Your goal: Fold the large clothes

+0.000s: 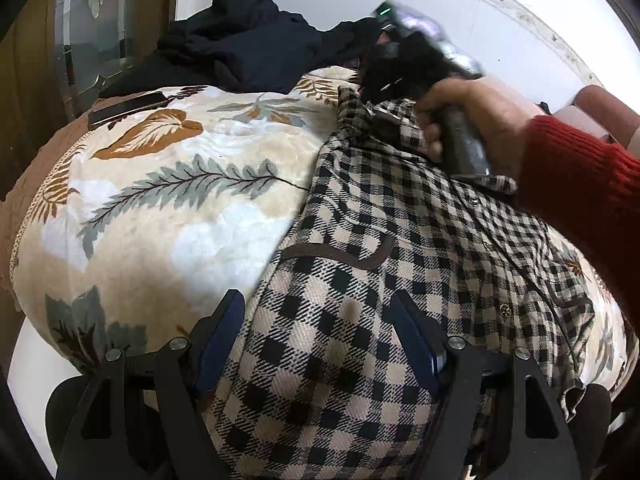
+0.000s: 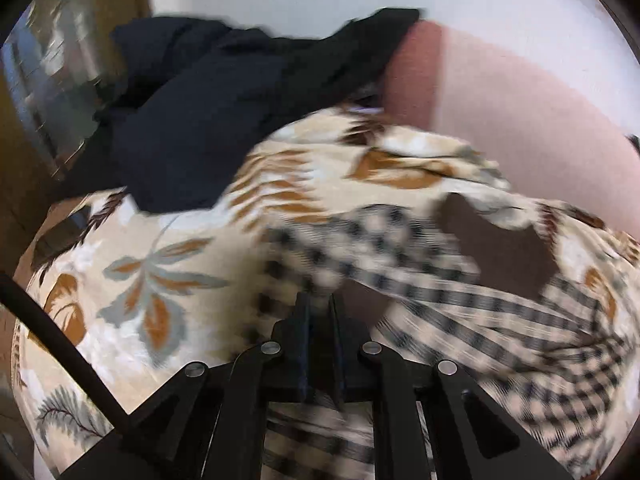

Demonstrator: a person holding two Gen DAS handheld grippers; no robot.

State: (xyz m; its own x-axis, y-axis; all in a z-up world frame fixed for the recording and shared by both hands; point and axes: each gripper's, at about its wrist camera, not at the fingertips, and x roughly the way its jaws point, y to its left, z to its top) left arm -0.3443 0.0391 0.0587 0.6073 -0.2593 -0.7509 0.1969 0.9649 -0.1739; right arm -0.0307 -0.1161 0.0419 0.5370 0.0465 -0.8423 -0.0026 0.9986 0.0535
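Note:
A black-and-beige checked shirt (image 1: 360, 280) lies spread on a leaf-print blanket (image 1: 160, 200) over a bed. My left gripper (image 1: 320, 304) is open, its fingers wide apart over the shirt's lower part near its left edge. My right gripper (image 2: 320, 300) is shut on the checked shirt (image 2: 440, 292) at its upper part; the view is motion-blurred. In the left wrist view, the right gripper (image 1: 372, 84) shows at the shirt's far end, held by a hand in a red sleeve (image 1: 580, 184).
A pile of dark navy clothes (image 1: 248, 52) lies at the far side of the bed, also in the right wrist view (image 2: 208, 120). A dark flat object (image 1: 128, 109) lies on the blanket's far left. A pink headboard (image 2: 520, 120) and white wall stand behind.

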